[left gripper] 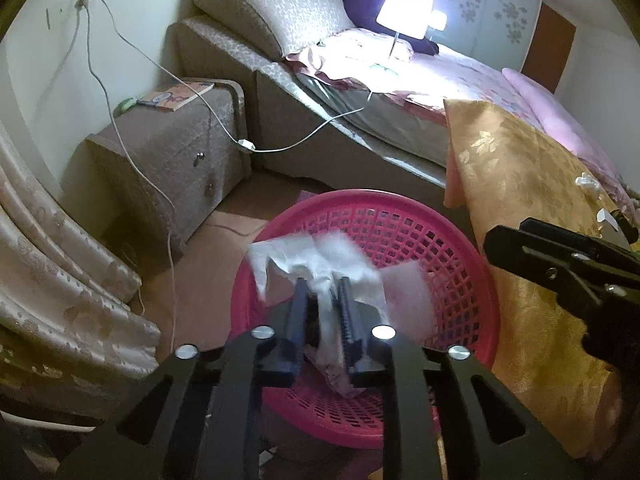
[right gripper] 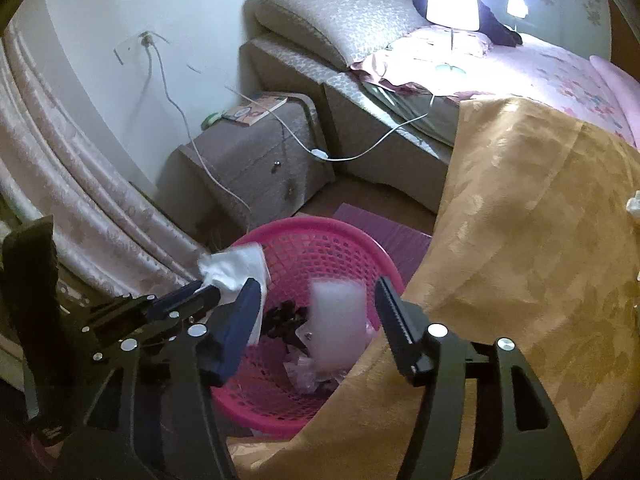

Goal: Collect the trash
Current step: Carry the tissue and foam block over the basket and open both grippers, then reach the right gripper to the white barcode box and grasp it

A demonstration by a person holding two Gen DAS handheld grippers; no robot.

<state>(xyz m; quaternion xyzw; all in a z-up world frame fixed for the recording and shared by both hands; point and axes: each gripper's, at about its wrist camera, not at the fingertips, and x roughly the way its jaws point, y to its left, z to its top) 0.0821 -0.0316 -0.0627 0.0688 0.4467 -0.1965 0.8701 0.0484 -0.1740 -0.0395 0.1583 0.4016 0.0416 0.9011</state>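
Observation:
A pink mesh basket point(left gripper: 360, 197) point(right gripper: 320, 222) stands on the floor below both grippers. My left gripper point(left gripper: 322, 282) hangs over it with its jaws a little apart. A crumpled white tissue point(left gripper: 288, 258) point(right gripper: 240, 264) sits between them, with a dark gap beside one pad. My right gripper point(right gripper: 316, 284) is open over the basket. A blurred white piece point(right gripper: 338, 320) point(left gripper: 404, 296) is in the air between its fingers, touching neither. Dark scraps and clear wrappers point(right gripper: 288, 322) lie in the basket's bottom.
A golden cloth point(left gripper: 520, 184) point(right gripper: 520, 208) drapes over the bed's edge to the right, against the basket; white scraps point(left gripper: 586, 182) lie on it. A padded nightstand point(left gripper: 172, 140), a hanging cable point(left gripper: 280, 148) and a curtain point(left gripper: 60, 264) are at left. A lit lamp point(left gripper: 404, 10) stands on the bed.

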